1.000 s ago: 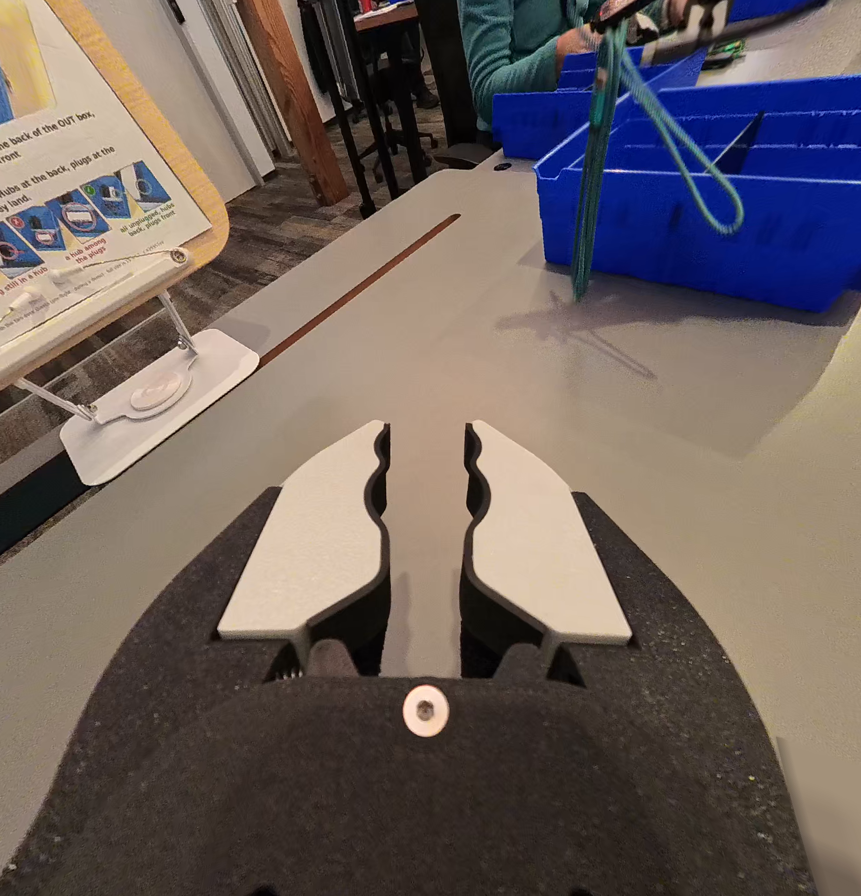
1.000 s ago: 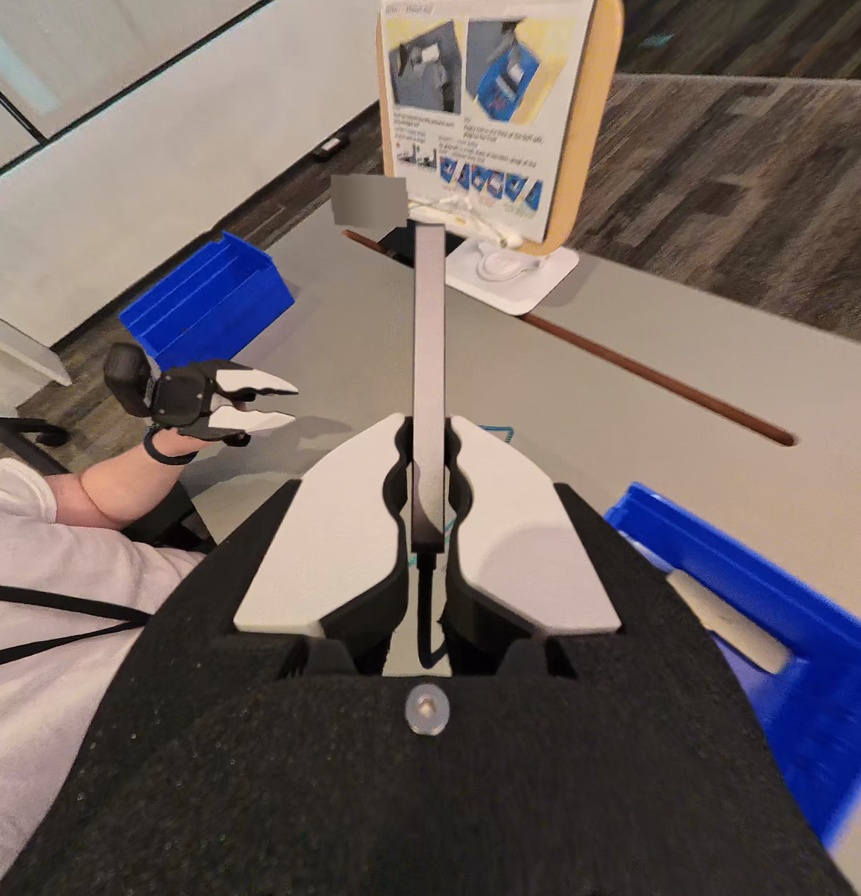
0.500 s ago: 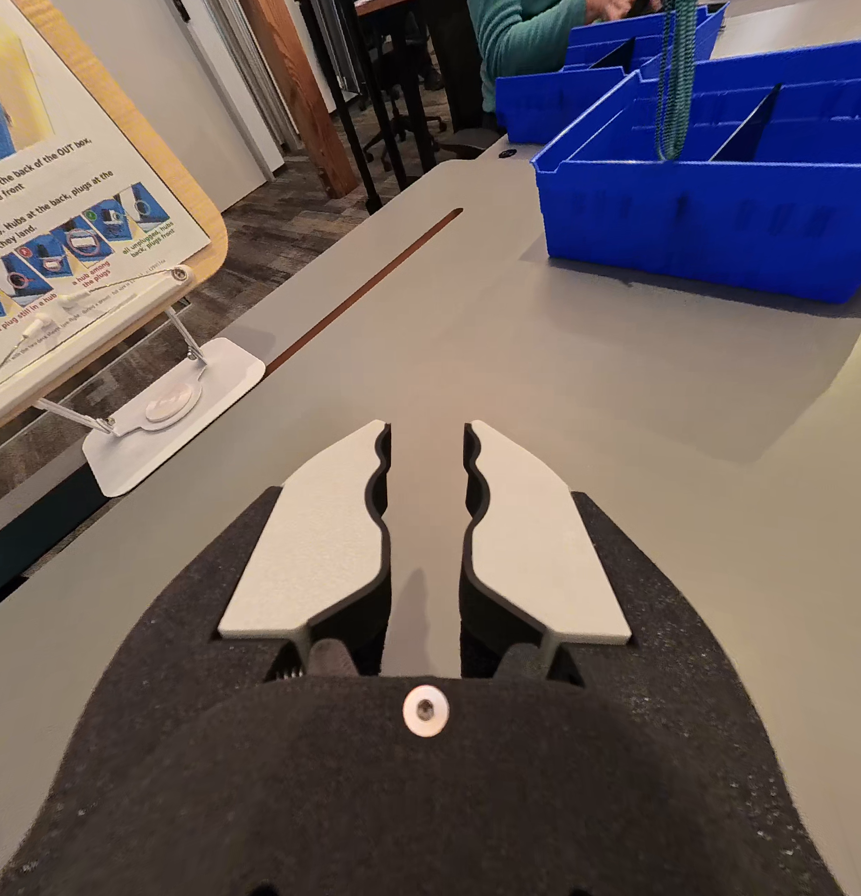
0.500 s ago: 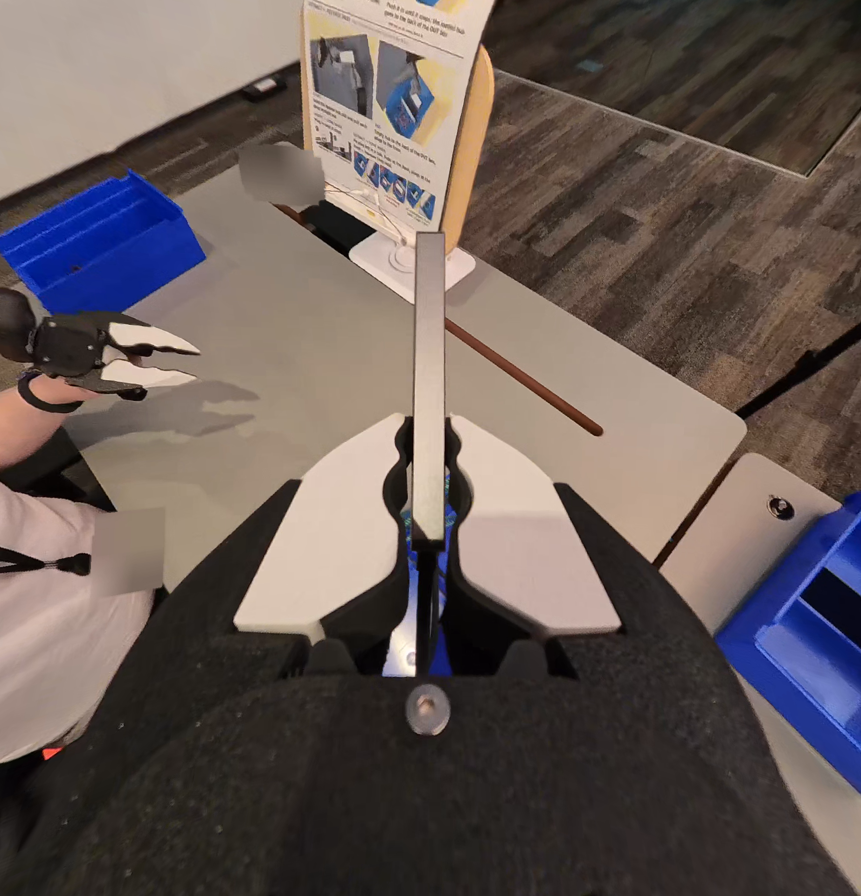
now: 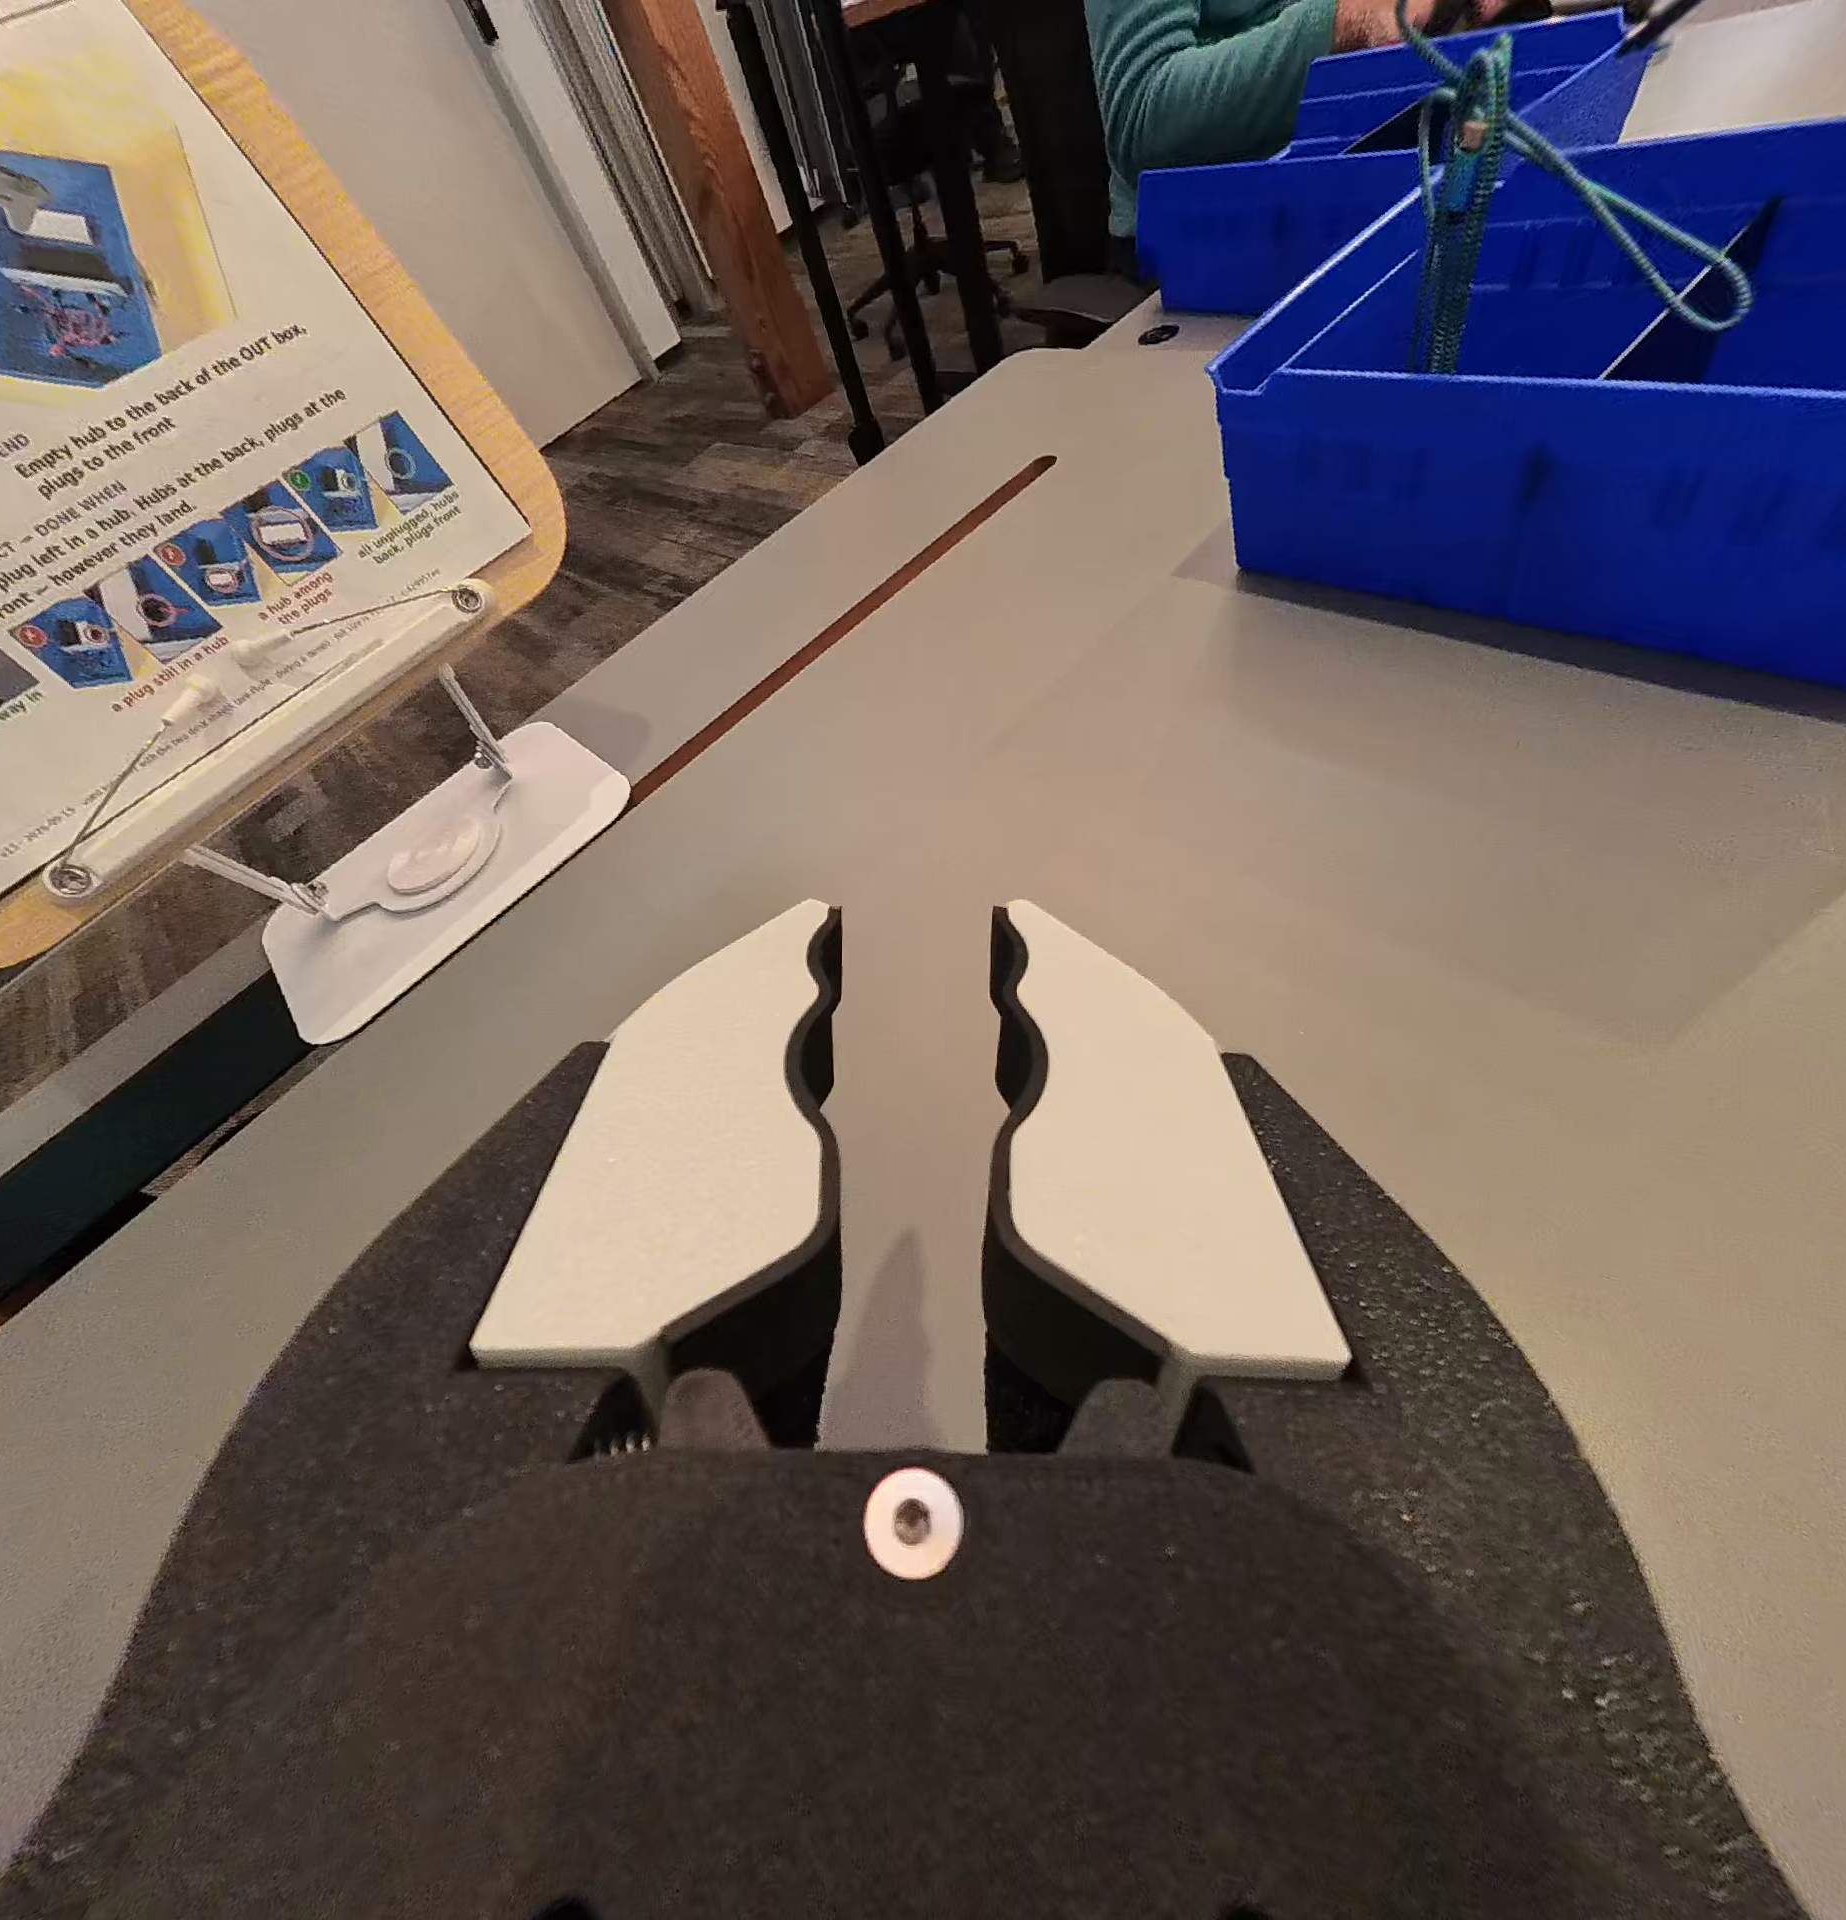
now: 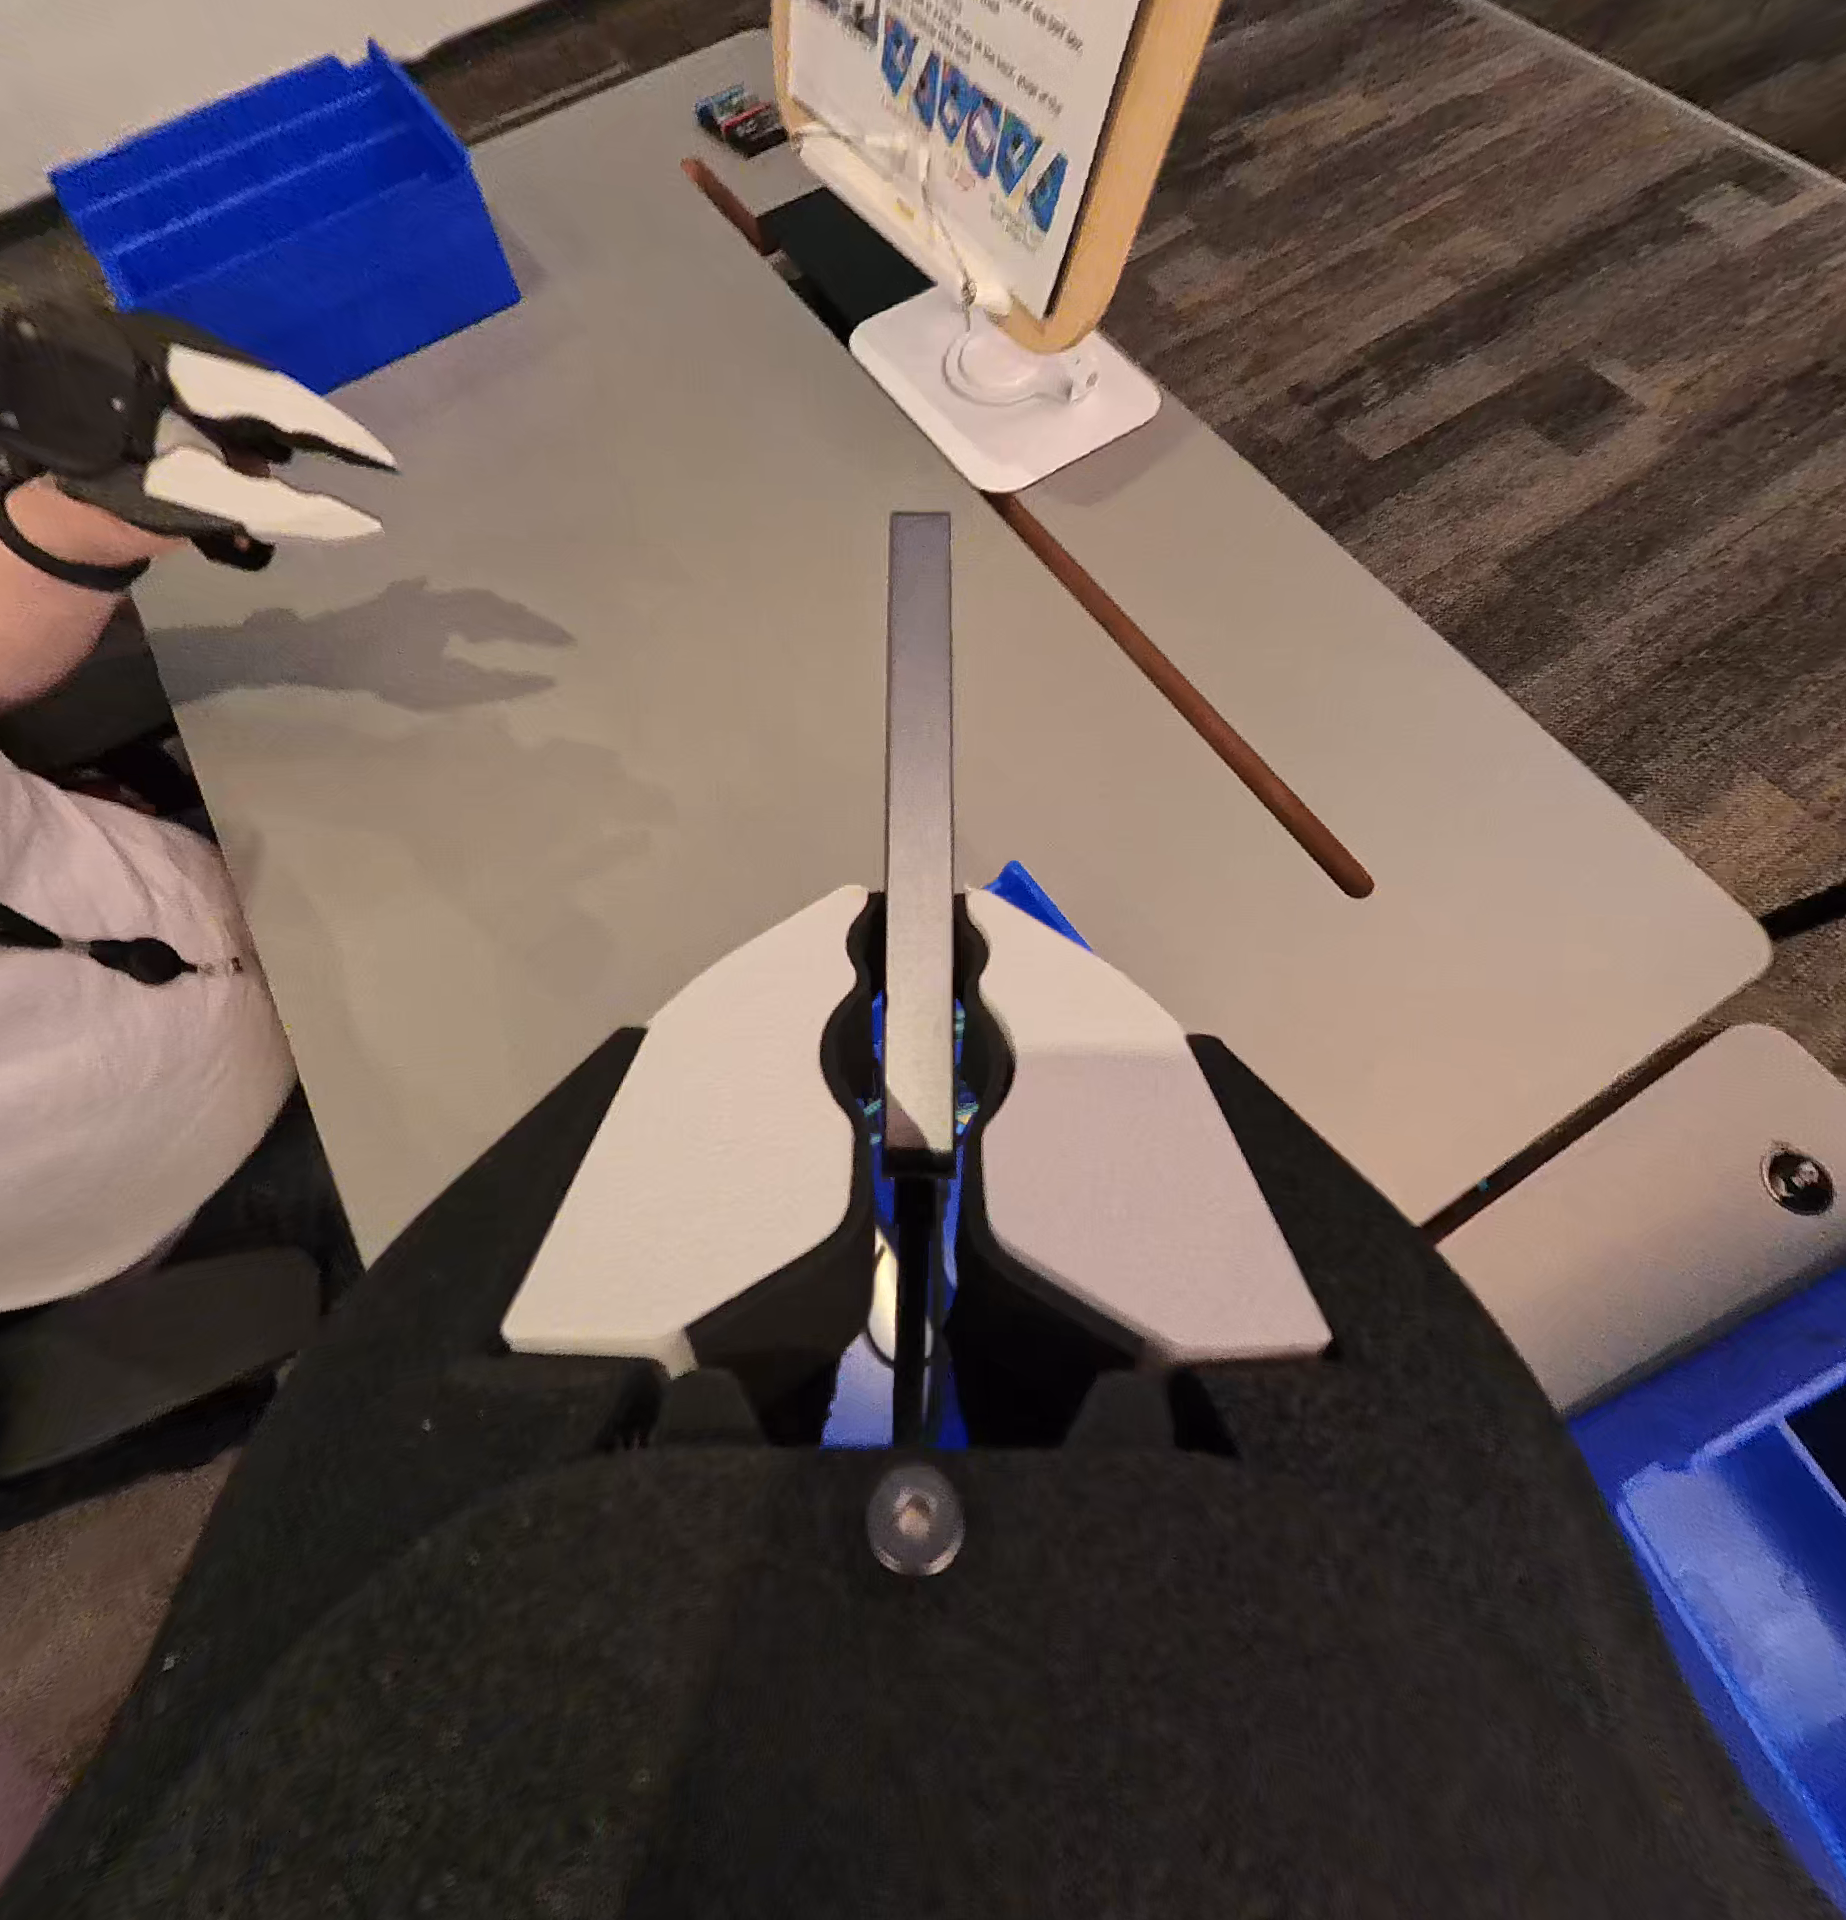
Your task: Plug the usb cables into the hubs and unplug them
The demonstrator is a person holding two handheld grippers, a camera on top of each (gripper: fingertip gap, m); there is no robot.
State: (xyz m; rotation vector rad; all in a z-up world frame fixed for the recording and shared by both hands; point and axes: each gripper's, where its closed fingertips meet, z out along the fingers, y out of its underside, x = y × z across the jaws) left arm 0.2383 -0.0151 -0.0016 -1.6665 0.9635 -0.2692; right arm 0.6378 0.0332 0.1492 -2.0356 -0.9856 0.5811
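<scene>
Printed writing stands on only one thing: the instruction sheet (image 5: 119, 436) held on a wooden board with a white stand (image 5: 451, 894), at the table's edge. It carries several lines of black text, small captions in black and red under a row of little blue pictures, and a very fine line along the bottom. In the right wrist view the same sheet (image 6: 960, 94) is too small to read.

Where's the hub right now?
In the right wrist view the dark hub is clamped edge-on in the right gripper, held above the grey table, with the blue bin below it.
</scene>
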